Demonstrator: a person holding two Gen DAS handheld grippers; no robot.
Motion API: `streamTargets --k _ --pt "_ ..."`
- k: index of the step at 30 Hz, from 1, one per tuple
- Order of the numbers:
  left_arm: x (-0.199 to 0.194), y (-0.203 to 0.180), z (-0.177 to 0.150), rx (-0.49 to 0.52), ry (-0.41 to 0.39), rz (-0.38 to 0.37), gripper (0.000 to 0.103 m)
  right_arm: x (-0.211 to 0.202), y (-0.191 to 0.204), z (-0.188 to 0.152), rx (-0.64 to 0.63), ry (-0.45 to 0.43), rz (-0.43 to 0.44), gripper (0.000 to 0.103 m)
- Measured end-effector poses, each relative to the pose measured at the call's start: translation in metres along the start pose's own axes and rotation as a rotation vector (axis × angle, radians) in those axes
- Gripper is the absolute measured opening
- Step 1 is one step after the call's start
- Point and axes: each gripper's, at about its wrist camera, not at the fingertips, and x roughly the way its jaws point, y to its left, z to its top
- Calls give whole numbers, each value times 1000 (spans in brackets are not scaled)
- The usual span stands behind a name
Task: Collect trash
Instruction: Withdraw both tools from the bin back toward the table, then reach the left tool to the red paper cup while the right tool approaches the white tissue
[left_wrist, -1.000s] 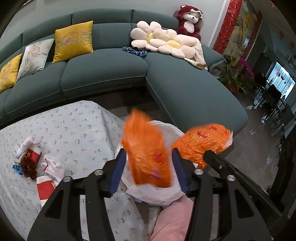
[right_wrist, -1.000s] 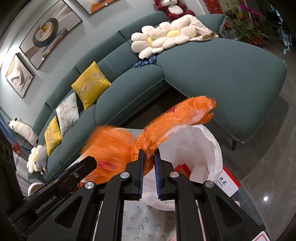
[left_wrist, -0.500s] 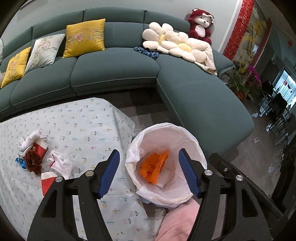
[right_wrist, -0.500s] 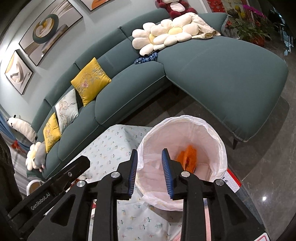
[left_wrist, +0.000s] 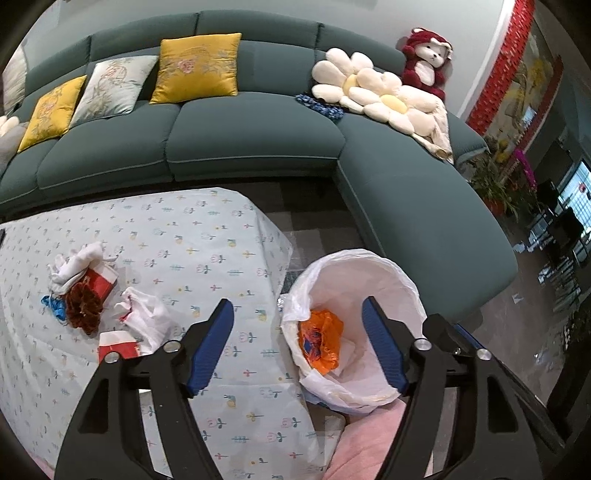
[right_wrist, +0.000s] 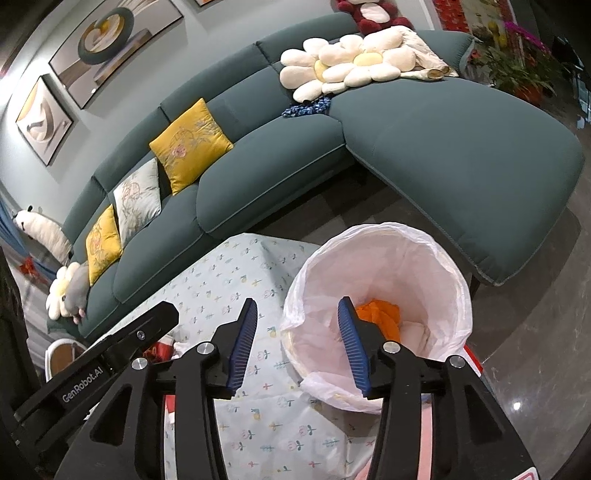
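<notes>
A bin lined with a white bag (left_wrist: 384, 273) stands beside the table; it also shows in the right wrist view (right_wrist: 436, 254). An orange plastic bag (left_wrist: 321, 341) lies inside it, also seen in the right wrist view (right_wrist: 380, 314). My left gripper (left_wrist: 297, 345) is open and empty above the bin's left rim. My right gripper (right_wrist: 297, 343) is open and empty over the bin's near-left rim. On the table lie a red paper cup (left_wrist: 98, 282), white tissues (left_wrist: 74, 260), a brown scrap (left_wrist: 83, 308), a white wrapper (left_wrist: 146, 319) and a red-and-white carton (left_wrist: 116, 345).
The table has a pale floral cloth (left_wrist: 192, 243), also in the right wrist view (right_wrist: 225, 280). A teal sectional sofa (left_wrist: 251, 140) with yellow cushions (left_wrist: 197, 66) curves behind and to the right of the bin. Dark tiled floor (right_wrist: 535, 350) lies to the right.
Both grippers held the orange bag a second ago. They opened and it dropped into the bin. The jaws have since spread wider and the left view has shifted towards the table.
</notes>
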Motion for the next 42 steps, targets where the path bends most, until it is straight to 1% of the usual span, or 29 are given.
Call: streamTargets --k 2,4,7,8,10,13,15,19,28,30,35,39,42 --pt "-1 5 0 -10 0 5 71 1 6 -2 -15 3 1 50" --pt "-2 11 -1 -20 -4 13 72 2 12 -4 -25 7 2 50" --pt "-4 24 -2 -55 -10 38 82 5 20 -7 -35 18 4 51" --pt "-5 29 -2 -66 -13 40 85 6 23 -9 -42 22 4 52" --pt "-7 37 -3 -84 -17 47 86 8 26 -11 -52 26 1 54" --pt "-7 51 -7 -103 -11 61 86 10 32 -15 -65 34 1 54" --pt "-7 61 -9 -124 -7 73 90 12 37 -18 -73 39 0 55" --pt "-5 84 -16 -163 0 106 91 17 47 -23 -93 49 -1 58" --pt "12 152 -47 -285 76 198 91 39 72 -43 -148 109 6 59" --pt "18 166 -55 -313 101 213 91 46 78 -49 -158 129 8 59" --pt "36 190 -74 -346 170 247 91 63 89 -63 -173 177 11 59" --pt "50 203 -84 -361 213 258 91 77 97 -73 -196 213 11 59" --pt "61 210 -90 -371 249 243 91 89 103 -79 -204 239 9 59"
